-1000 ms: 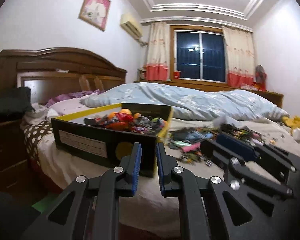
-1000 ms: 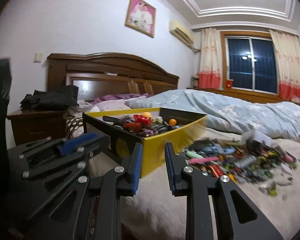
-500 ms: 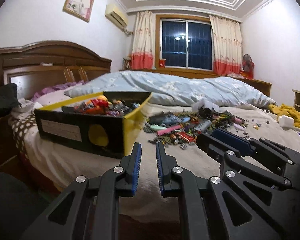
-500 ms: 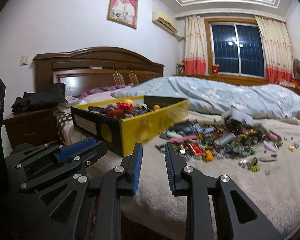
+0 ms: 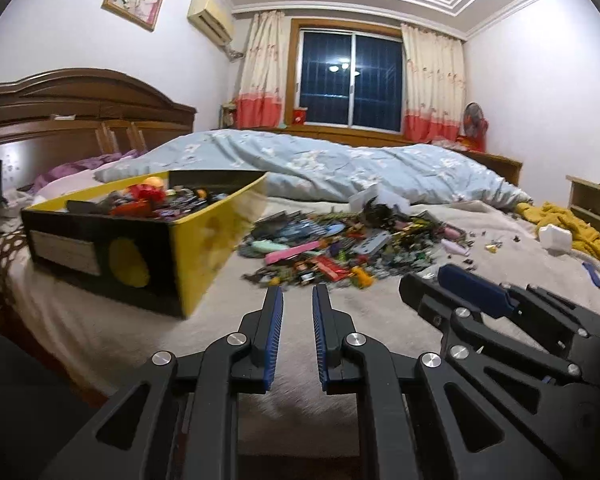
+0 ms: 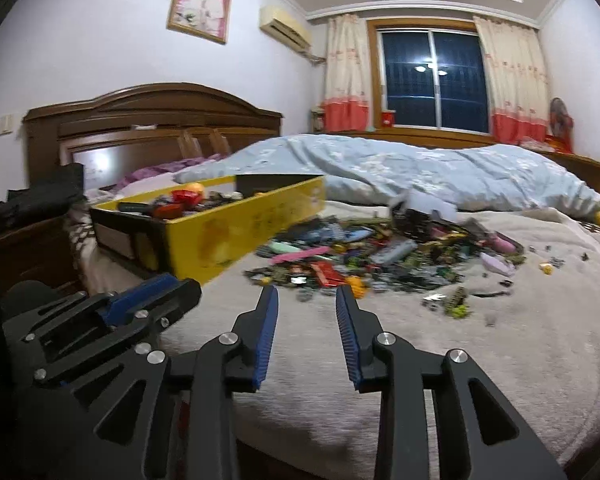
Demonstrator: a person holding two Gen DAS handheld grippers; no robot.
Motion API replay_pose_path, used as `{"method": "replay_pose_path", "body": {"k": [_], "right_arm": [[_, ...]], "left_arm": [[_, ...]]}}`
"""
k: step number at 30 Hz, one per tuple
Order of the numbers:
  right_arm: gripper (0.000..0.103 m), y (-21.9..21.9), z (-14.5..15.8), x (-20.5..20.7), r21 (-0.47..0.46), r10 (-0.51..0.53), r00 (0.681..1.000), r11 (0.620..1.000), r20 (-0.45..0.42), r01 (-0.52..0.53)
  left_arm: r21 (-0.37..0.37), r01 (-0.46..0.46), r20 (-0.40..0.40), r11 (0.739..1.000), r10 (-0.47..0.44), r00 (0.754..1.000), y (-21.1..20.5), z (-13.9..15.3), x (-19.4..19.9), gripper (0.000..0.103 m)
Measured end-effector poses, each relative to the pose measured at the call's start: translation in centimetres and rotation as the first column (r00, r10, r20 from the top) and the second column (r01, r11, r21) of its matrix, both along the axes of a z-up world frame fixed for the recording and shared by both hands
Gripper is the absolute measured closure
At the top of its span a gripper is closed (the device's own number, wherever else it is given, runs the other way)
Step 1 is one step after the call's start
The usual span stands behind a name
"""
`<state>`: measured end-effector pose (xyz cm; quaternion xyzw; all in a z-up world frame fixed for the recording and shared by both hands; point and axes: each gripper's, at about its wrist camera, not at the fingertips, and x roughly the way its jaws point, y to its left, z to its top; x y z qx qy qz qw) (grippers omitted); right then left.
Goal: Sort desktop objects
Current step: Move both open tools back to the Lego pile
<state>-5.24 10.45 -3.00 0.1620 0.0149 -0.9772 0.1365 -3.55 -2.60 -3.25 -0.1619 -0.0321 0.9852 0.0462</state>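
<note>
I have brought both grippers closer over the bed (image 6: 500, 360). My right gripper (image 6: 307, 300) has spread its fingers wider, empty; the left gripper (image 5: 298, 300) keeps a narrow gap, empty. So a pick looks imminent from the clutter pile (image 6: 380, 256). Only the left view shows the yellow cloth (image 5: 572, 224); the yellow box (image 5: 204, 240) sits left of the pile.

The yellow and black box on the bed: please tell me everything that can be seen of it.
The yellow and black box is a shallow open carton, cardboard by its look. Its long side is yellow; its short end is black with a yellow circle and a pale label. It lies flat on the bed, left of the loose pile of small objects, and is filled with mixed small items, a red and an orange one on top. Neither gripper touches it.
</note>
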Motion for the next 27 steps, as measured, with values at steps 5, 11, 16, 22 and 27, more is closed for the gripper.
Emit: {"method": "replay_pose_path", "body": {"k": [5,11,16,22,27], "right_arm": [[0.069,2.2,-0.9,-1.3,-0.02,-0.066,0.997,0.998,0.039,0.067],[0.067,5.3,-1.2,-1.5,-0.044,-0.134,0.991,0.99,0.028,0.135],[0.067,7.5,-0.8,-0.9,-0.033,-0.196,0.981,0.98,-0.005,0.196],[0.068,10.0,-1.2,-1.2,-0.033,-0.266,0.964,0.963,0.016,0.266],[0.068,11.1,-1.2,-1.5,-0.014,-0.299,0.954,0.954,0.007,0.299]], "left_arm": [[0.009,0.04,0.021,0.999,-0.04,0.999,1.8,-0.4,-1.8,0.089],[0.012,0.097,0.006,0.995,-0.098,0.995,4.4,-0.4,-2.7,0.089],[0.029,0.163,-0.023,0.986,-0.162,0.986,6.7,-0.5,-3.2,0.089],[0.057,0.229,-0.001,0.972,-0.23,0.973,9.0,-1.1,-4.6,0.089],[0.122,0.283,0.013,0.951,-0.287,0.958,10.2,-1.5,-6.4,0.089]]}}
